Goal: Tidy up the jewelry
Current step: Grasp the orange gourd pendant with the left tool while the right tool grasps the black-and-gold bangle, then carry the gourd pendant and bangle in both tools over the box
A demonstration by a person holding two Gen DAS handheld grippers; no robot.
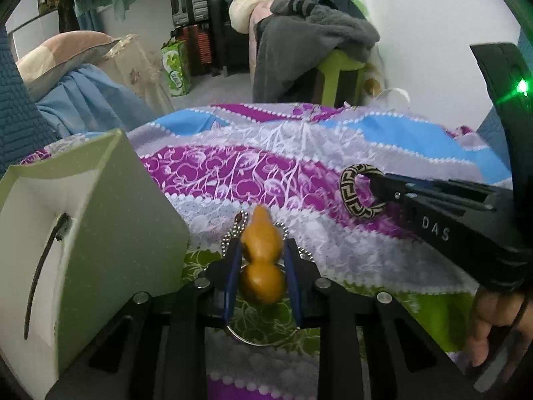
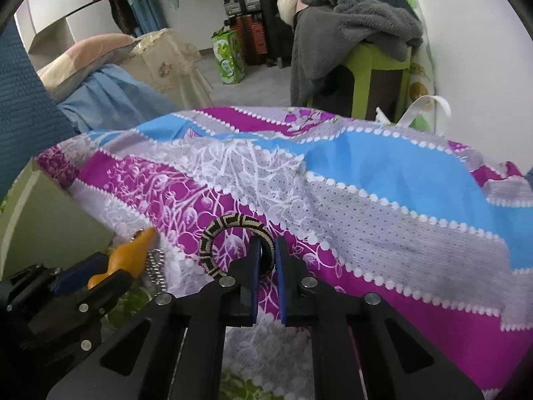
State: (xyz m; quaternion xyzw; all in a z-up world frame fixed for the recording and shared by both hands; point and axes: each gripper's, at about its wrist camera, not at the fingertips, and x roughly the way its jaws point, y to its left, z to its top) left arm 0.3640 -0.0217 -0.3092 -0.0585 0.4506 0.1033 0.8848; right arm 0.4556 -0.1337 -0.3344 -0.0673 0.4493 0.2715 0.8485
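My left gripper is shut on an orange gourd-shaped pendant with a silver bead chain and a key ring. It is held just above the patterned bedspread, beside a pale green box. My right gripper is shut on a black and beige patterned bangle, also seen in the left wrist view. The left gripper and pendant show at the lower left of the right wrist view.
A purple, blue and white bedspread covers the surface. The pale green box with a dark cord handle stands at the left. Beyond are a pillow, a green stool piled with clothes, and suitcases.
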